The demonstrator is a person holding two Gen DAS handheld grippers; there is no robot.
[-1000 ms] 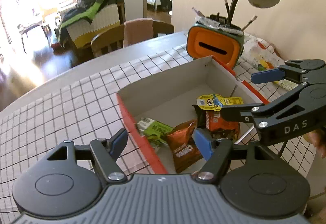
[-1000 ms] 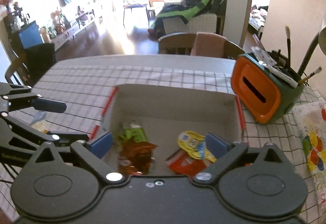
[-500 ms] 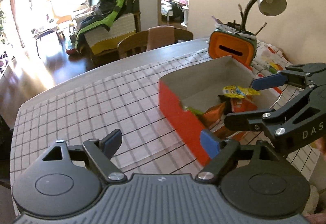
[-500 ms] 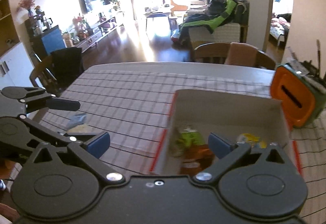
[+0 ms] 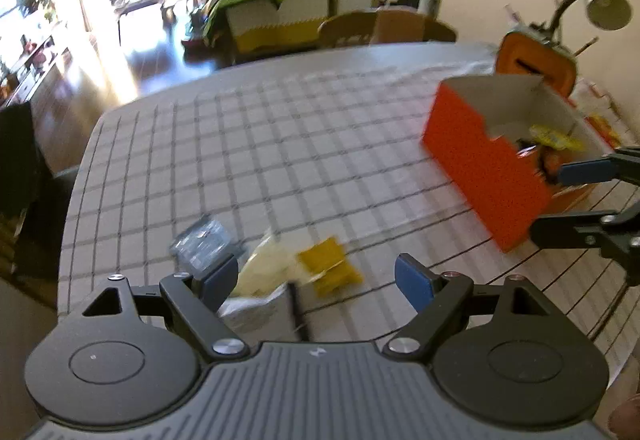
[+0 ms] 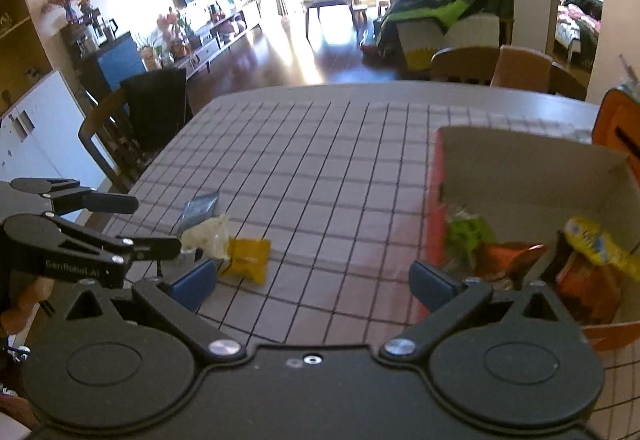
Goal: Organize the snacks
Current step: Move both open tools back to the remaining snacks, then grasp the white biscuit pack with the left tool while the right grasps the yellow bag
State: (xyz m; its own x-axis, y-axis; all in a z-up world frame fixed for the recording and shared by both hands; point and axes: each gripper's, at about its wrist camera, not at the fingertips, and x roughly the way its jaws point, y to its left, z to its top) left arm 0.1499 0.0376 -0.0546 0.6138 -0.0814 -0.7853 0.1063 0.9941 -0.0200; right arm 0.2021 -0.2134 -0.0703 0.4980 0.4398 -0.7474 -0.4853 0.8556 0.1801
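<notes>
A second ago both views looked down into the orange box (image 5: 486, 164); now it sits at the right edge of the left wrist view and the lower right of the right wrist view, and three loose packets on the checked table (image 5: 280, 144) have come into sight. The left tongs (image 5: 316, 278) have just been opening and stand released, nothing between the pads. The right tongs (image 6: 312, 282) gape wide, empty too. In the lower middle of the left view lie a yellow packet (image 5: 330, 266), its long axis running from upper left to lower right, a pale packet (image 5: 268, 268) touching it on the left, and a grey-blue packet (image 5: 202, 246) further left. The box holds green, orange and yellow snacks (image 6: 520, 252).
</notes>
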